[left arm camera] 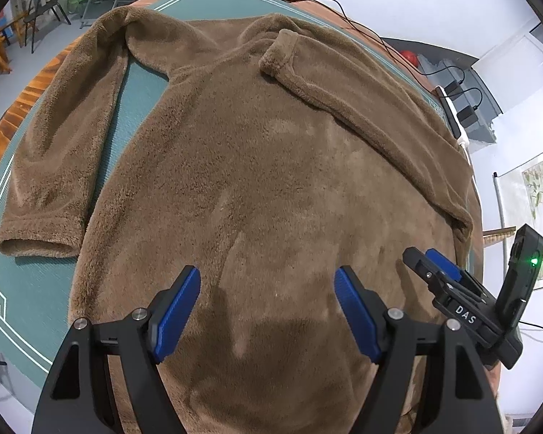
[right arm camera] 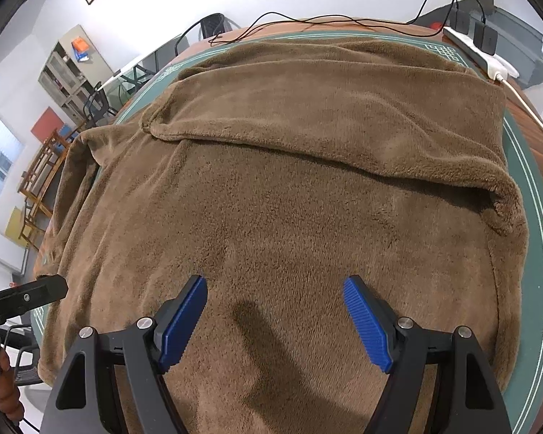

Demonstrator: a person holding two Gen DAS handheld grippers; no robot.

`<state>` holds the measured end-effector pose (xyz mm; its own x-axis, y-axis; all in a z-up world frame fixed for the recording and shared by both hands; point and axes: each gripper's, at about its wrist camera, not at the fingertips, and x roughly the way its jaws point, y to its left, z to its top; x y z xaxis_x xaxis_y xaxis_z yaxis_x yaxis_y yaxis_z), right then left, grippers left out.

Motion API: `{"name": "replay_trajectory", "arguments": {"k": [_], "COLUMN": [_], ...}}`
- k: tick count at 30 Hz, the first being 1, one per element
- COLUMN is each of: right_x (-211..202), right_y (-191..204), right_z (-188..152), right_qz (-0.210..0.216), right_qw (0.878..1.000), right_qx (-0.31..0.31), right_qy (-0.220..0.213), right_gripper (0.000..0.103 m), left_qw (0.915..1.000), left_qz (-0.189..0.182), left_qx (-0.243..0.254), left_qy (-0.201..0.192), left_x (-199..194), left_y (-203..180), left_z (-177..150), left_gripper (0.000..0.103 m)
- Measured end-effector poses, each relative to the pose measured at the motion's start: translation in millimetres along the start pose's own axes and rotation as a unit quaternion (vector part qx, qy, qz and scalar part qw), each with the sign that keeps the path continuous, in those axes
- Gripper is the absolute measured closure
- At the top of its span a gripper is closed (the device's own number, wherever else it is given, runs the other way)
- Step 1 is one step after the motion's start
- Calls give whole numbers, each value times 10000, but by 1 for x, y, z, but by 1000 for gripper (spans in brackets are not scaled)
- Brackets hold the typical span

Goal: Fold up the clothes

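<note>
Left wrist view: brown fleece sweater (left arm camera: 257, 188) lies spread on the green mat (left arm camera: 21, 278), one sleeve (left arm camera: 344, 97) already folded across its chest, the other sleeve (left arm camera: 54, 152) lying out flat beside the body on the mat. So I'd judge it partly folded: one sleeve in, the outstretched one and the body folds left. Left gripper (left arm camera: 268, 307) hovers over the sweater's lower half, jaws spread, holding nothing. Right gripper (right arm camera: 275, 311) hangs over the sweater too, jaws wide apart, empty. Beyond the sweater's collar end, a white power strip (right arm camera: 478, 54) and cables.
</note>
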<state>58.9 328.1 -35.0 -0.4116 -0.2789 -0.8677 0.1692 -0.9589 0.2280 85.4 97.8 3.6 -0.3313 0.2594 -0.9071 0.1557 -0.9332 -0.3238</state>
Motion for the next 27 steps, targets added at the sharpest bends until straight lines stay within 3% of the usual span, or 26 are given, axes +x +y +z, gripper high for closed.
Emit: {"name": "replay_trajectory", "arguments": {"k": [16,24,27], "right_x": [11,22,23], "right_y": [7,28,26], "right_z": [-4,-22,-26], "right_qz": [-221,-820,-822], "right_qw": [9995,9892,9891], "right_qx": [-241,-1134,-1057], "right_qy": [-2,-442,-606], "right_gripper": [22,14,8], "left_qw": [9999,9999,9998], "left_qz": [-16,-72,-105], "left_qx": [41,105,154], "left_qy": [113,-7,-62], "left_x": [8,8,5], "left_y": [-1,-1,0], "left_z": [-6,-7,-5], "left_gripper": [23,23,23]}}
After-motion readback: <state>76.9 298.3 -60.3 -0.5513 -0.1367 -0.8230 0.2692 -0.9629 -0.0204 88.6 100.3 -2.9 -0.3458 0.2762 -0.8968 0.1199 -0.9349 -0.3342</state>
